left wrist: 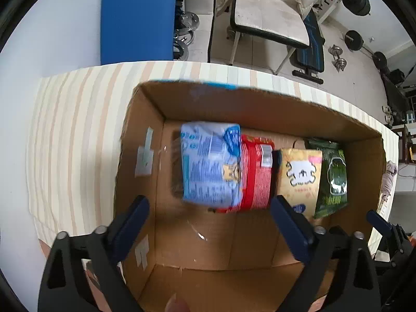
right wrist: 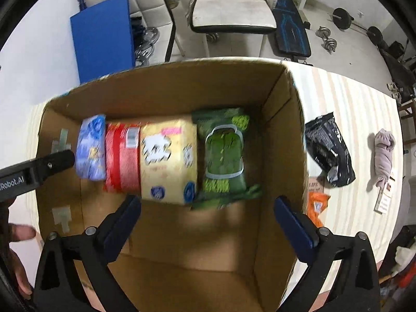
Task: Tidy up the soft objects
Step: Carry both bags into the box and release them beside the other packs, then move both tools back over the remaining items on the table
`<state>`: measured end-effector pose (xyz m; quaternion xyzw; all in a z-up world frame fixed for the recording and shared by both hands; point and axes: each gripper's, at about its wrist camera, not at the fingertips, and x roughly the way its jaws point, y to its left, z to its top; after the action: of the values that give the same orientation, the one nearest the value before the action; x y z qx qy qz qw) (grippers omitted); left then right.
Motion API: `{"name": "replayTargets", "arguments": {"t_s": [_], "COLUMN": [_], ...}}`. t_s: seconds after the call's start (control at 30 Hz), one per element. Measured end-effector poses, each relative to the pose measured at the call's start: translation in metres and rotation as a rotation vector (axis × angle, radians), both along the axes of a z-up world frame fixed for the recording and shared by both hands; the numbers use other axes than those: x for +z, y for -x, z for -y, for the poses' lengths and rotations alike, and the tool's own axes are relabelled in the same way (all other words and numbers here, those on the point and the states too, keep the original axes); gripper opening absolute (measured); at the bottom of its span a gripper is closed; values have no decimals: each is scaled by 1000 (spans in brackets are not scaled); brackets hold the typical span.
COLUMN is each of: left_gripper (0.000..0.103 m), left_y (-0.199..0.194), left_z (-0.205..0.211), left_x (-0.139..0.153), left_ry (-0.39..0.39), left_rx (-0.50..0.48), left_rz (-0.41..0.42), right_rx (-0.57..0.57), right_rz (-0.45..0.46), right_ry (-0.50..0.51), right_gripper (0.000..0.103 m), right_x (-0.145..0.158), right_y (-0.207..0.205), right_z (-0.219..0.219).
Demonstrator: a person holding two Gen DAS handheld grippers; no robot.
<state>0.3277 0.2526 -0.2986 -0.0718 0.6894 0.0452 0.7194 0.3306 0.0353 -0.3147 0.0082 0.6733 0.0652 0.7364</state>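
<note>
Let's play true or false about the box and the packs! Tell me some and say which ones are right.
1. Four packs sit in a row inside the box. True.
2. The red pack lies between the blue pack and the yellow pack. True.
3. The green pack lies on the table outside the box. False: it is inside, beside the yellow pack.
4. The right gripper holds the yellow pack. False: it is open and holds nothing.
5. A black bag lies on the striped table. True.

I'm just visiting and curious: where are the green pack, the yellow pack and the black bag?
green pack (right wrist: 225, 153), right wrist view, on its printed front.
yellow pack (right wrist: 167, 158), right wrist view, front face.
black bag (right wrist: 327, 148), right wrist view, its middle.
</note>
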Motion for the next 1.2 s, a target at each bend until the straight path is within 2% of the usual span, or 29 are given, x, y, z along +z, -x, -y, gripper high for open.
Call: {"name": "replayTargets", "arguments": {"t_s": [0.3,0.57,0.7,1.03,1.2], "left_gripper": [100,100,100,101,101], "left_y": [49,101,129,169,177], "left_z": [9,21,28,45,61], "left_x": [31,79,105,148,160], "left_ry": [-23,-26,-57,-77,-87], "left_rx": [4,1,-5,-1,2], "left_rz": [98,199,244,312,333], "right_rx": [10,38,52,72,68], "right_rz": [43,143,187,227,245], "right_ry": [18,12,5,-65,-101], "right_gripper": [103,103,103,103,103], "right_x": [24,77,102,141,154], "right_y": [38,82,107,160,167], "right_z": [-1,3,7,22,36]}}
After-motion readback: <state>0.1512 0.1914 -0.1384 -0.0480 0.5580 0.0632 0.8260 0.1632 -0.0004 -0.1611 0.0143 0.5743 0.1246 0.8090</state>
